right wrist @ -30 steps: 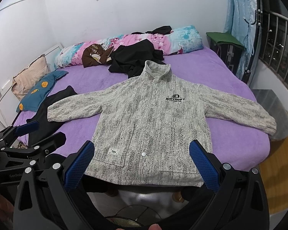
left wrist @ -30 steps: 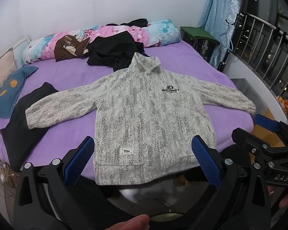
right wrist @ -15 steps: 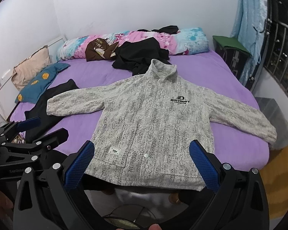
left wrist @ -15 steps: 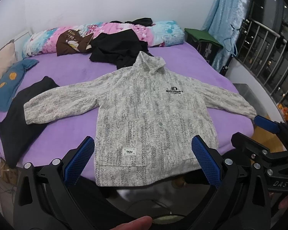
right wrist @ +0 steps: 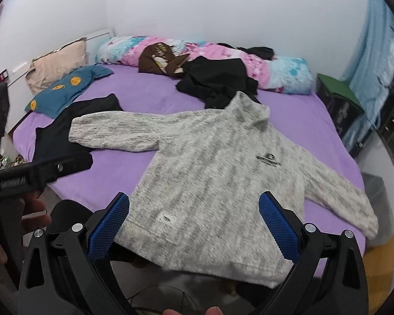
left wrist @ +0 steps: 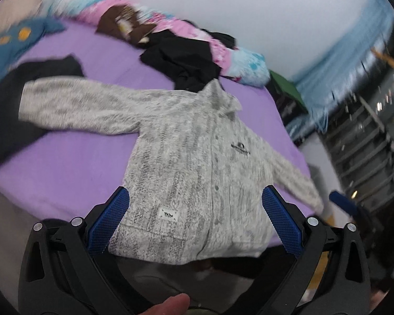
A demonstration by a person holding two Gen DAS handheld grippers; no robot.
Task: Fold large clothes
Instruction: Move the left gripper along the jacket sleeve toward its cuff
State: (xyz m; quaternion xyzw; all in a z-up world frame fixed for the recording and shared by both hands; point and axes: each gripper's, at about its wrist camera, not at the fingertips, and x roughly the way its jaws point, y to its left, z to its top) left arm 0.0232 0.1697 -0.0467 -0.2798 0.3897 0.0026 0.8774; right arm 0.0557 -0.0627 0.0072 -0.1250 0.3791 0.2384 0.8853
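Your left gripper (left wrist: 194, 220) has its blue-padded fingers (left wrist: 109, 221) spread wide with nothing between them, hovering just off the near edge of the bed (left wrist: 73, 155). Your right gripper (right wrist: 194, 220) is released the same way, its fingers (right wrist: 279, 225) apart and empty above the jacket's hem.

The grey knitted jacket (left wrist: 197, 162) lies face up and spread flat on the purple bed sheet, collar pointing toward the far wall and both sleeves stretched out to the sides. Its hem hangs slightly over the near edge of the bed. A small white label (left wrist: 167, 214) sits low on the front, and a dark logo (left wrist: 240, 149) marks the chest; a row of snap buttons runs down the middle.

Beyond the collar, a crumpled black garment (right wrist: 218, 82) touches the jacket's neck. Another black garment (right wrist: 65, 136) lies under the end of the outstretched sleeve on the left of the view. A teal cushion with orange spots (right wrist: 68, 92) and a beige pillow (right wrist: 57, 65) rest at the far left, and a long pink and blue bolster (right wrist: 223, 60) runs along the wall. The left-wrist view is motion-blurred.

In the right-wrist view, your left gripper's black body (right wrist: 36, 176) shows at the left edge.
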